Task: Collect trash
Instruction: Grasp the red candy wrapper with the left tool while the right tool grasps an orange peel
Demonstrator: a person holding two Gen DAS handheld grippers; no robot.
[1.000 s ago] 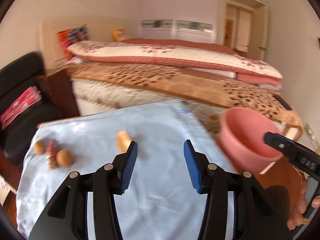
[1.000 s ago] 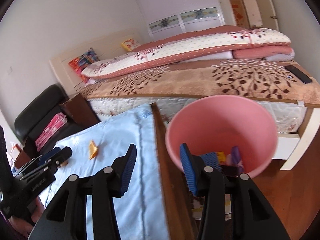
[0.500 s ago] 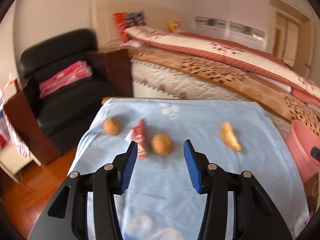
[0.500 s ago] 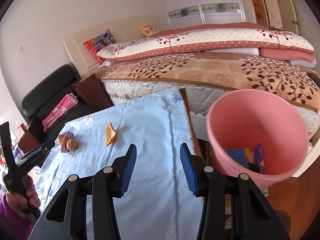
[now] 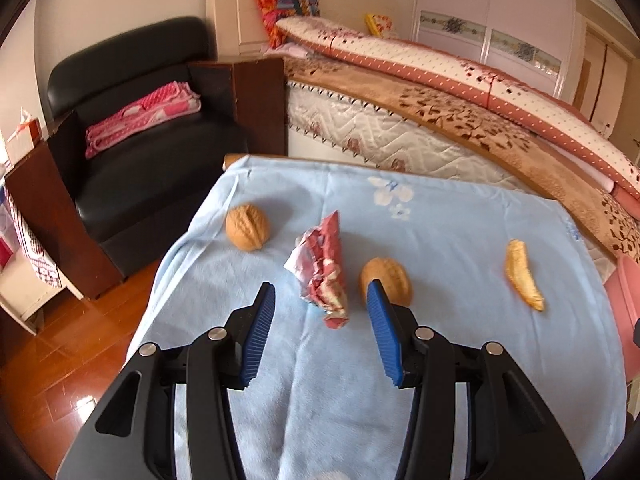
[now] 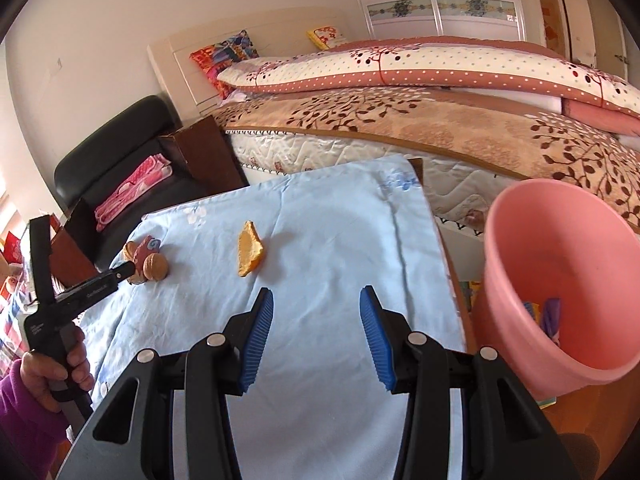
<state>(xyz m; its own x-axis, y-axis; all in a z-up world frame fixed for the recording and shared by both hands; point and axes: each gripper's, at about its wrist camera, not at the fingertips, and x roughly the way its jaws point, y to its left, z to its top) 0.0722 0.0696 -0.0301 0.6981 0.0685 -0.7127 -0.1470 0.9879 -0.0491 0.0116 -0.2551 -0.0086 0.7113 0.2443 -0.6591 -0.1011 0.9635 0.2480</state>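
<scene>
A crumpled red wrapper (image 5: 322, 276) lies on the blue cloth (image 5: 440, 248) between two walnuts (image 5: 247, 227) (image 5: 389, 280). My left gripper (image 5: 320, 300) is open, its jaws standing either side of the wrapper's near end, just above the cloth. An orange peel (image 5: 522, 276) lies to the right; it also shows in the right wrist view (image 6: 250, 248). My right gripper (image 6: 316, 300) is open and empty over the cloth. The pink bin (image 6: 560, 280) stands at the table's right, with some trash inside.
A black armchair (image 5: 136, 120) with a pink blanket stands left of the table. A bed (image 5: 460, 112) with quilts runs behind it. Wooden floor (image 5: 52, 344) lies at the left. The left gripper (image 6: 120, 270) shows in the right wrist view beside the walnuts.
My left gripper has swung from the bin side to the left and closed in on the wrapper. My right gripper has drawn back left from the bin over the cloth.
</scene>
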